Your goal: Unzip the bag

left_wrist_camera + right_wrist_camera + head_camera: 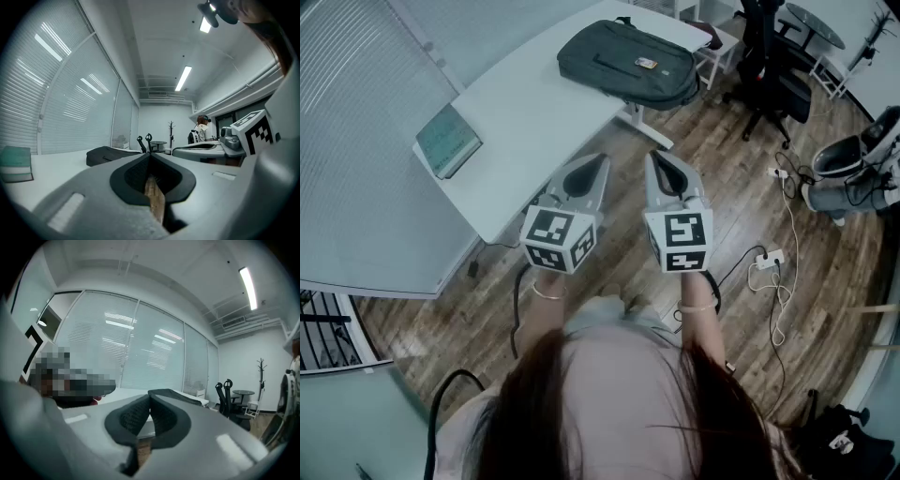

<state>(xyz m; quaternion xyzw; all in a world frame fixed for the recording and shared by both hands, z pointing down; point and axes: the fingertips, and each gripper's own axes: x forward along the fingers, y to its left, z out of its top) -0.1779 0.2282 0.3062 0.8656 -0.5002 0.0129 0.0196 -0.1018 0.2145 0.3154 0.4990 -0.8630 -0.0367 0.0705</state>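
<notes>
Bag (628,64), dark grey, lies flat on the far end of the white table (534,103), well ahead of both grippers and slightly to the right of their line. Nothing touches it.

Left gripper (598,161): jaws pressed together, nothing between them. It is held in the air over the table's near edge, tips pointing toward the bag. In the left gripper view the bag (110,154) sits low on the tabletop, just left of the closed jaw tips (150,157).

Right gripper (654,157): jaws likewise closed and empty, just beside the left one, level with it, over the wooden floor (741,187). In the right gripper view the bag (176,397) shows just beyond the closed tips (150,397).

A teal book (447,140) lies on the table, off to the left of the left gripper. A black office chair (773,75) stands to the right, beyond the right gripper. White cables (778,281) lie on the floor, right of the right gripper.
</notes>
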